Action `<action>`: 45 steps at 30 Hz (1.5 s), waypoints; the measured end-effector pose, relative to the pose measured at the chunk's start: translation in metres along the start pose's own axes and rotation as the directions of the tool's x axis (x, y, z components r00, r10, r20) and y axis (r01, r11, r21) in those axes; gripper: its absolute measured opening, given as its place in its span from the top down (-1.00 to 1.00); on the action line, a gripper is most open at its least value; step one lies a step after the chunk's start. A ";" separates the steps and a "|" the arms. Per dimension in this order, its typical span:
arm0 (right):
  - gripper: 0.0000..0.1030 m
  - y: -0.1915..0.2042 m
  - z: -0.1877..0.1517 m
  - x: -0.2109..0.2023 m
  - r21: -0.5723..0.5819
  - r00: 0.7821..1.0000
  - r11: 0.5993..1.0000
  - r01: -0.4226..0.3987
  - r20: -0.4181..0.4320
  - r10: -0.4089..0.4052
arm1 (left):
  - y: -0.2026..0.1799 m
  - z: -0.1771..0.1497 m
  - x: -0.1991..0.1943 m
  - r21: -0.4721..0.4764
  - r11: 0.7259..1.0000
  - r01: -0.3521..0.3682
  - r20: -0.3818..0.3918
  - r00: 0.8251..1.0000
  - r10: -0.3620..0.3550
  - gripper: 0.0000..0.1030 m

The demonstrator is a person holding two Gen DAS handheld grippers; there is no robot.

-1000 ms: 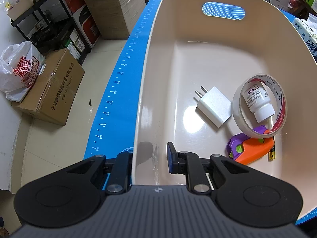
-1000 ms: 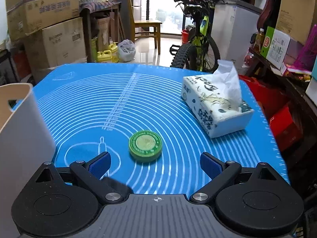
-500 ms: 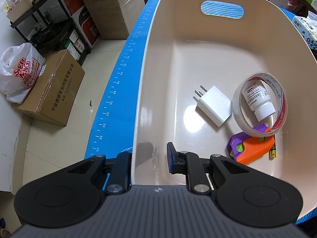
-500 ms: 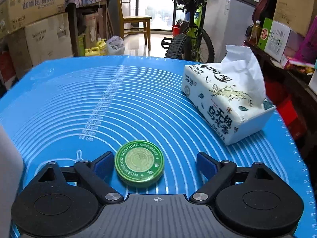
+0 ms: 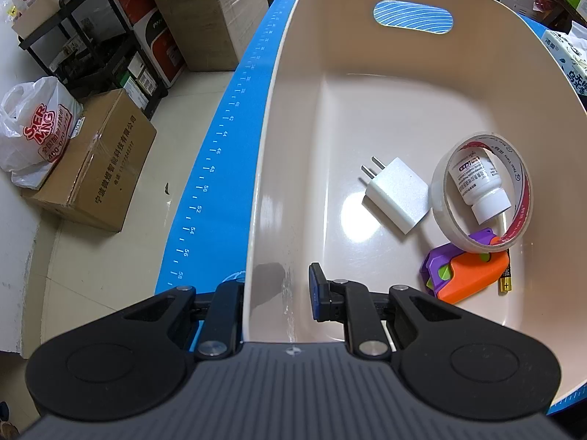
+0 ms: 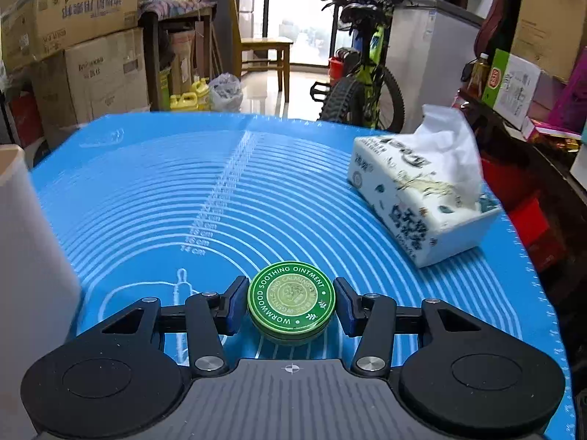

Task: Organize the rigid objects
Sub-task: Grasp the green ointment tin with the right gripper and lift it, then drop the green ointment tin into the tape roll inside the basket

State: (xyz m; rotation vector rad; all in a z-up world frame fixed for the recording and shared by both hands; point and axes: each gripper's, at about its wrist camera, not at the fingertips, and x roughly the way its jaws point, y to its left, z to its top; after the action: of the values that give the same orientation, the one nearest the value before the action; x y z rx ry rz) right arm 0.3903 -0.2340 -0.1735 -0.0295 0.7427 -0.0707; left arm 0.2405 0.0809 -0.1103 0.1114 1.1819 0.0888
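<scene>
A cream plastic basket (image 5: 330, 117) stands on the blue mat. Inside it lie a white plug adapter (image 5: 398, 194), a tape roll (image 5: 440, 198) around a small white bottle (image 5: 480, 187), an orange and purple toy (image 5: 466, 275) and a battery (image 5: 504, 282). My left gripper (image 5: 275, 297) is shut on the basket's near wall, one finger outside and one inside. A round green ointment tin (image 6: 291, 299) sits on the mat between the fingers of my right gripper (image 6: 291, 306). The pads (image 6: 234, 308) stand close on either side of it, with a narrow gap at each side.
A tissue box (image 6: 422, 205) sits on the mat at the right. The basket's wall (image 6: 33, 256) shows at the left of the right wrist view. Cardboard boxes (image 5: 99, 161), a shelf and a bicycle (image 6: 359, 80) stand on the floor around the table.
My right gripper has moved forward around the tin and its fingers have narrowed from wide open to close beside it. The left gripper and the basket have not moved.
</scene>
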 end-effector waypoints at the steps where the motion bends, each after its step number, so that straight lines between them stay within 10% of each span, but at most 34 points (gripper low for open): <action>1: -0.07 0.000 0.000 -0.007 0.001 1.000 1.000 -0.002 0.006 0.002 | 0.000 0.000 0.000 0.000 1.000 -0.001 0.000 1.000 0.001 0.60; 24: -0.07 0.051 0.006 -0.190 -0.133 0.946 0.963 -0.235 0.195 0.258 | -0.007 0.000 -0.002 0.000 0.999 -0.043 0.008 0.999 0.043 0.61; 45: -0.07 0.167 -0.029 -0.176 -0.314 0.920 0.869 -0.384 -0.048 0.389 | -0.007 -0.001 -0.002 -0.003 0.999 -0.032 0.011 0.999 0.032 0.62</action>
State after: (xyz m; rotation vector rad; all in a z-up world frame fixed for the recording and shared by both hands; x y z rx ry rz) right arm 0.2501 -0.0541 -0.0845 -0.1883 0.7246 0.4358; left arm 0.2390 0.0740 -0.1102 0.1285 1.1691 0.1179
